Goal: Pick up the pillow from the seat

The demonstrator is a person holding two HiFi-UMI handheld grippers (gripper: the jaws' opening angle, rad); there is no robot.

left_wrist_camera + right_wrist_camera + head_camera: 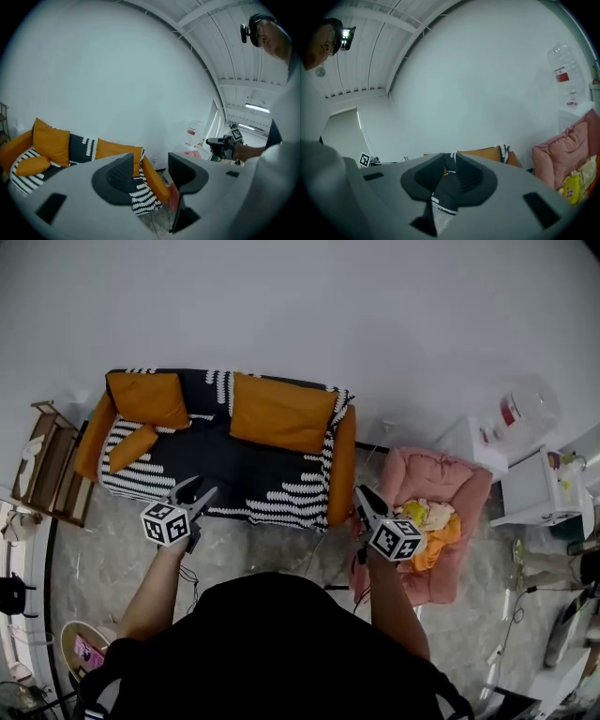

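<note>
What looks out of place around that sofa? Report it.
Nothing looks spilled or broken. The small orange pillow lies slanted on the sofa seat's left end, and the left back cushion leans crooked. A yellow and orange heap sits loose on the pink chair.

orange pillow (133, 447), blk/wht striped sofa (234, 472), pink chair (441, 480)

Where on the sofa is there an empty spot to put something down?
The middle of the sofa seat is bare, between the small orange pillow at the left end and the orange armrest on the right. The left end is crowded by that pillow. The pink armchair is full of yellow and orange things.
</note>
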